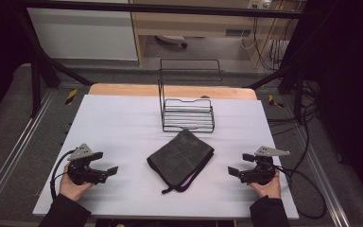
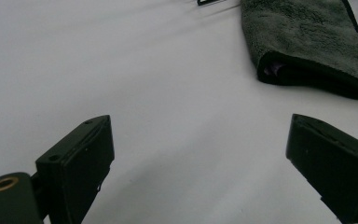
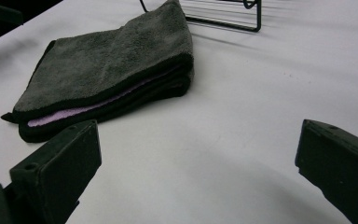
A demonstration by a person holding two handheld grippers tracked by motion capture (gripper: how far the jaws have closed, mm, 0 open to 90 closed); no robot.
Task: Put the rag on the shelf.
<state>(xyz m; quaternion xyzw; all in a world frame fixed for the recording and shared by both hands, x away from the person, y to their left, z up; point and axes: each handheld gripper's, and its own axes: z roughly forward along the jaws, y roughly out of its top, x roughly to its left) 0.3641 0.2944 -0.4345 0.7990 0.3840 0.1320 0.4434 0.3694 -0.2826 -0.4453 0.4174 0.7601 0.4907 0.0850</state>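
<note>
White surface (image 1: 123, 123) carries a folded grey towel (image 1: 180, 160), wire rack (image 1: 187, 113) just behind. Left gripper (image 1: 105, 170) and right gripper (image 1: 238, 170) flank it, fingers wide open, empty.

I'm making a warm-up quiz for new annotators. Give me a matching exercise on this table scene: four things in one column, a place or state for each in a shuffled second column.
Things:
1. folded towel
2. wire rack
3. left gripper
4. right gripper

Places or states:
A. behind the towel, toward the table's far edge
B. open, at the table's right near side
C. lying flat at the table's middle
D. open, at the table's left near side

Pairs: 1-C, 2-A, 3-D, 4-B
</note>
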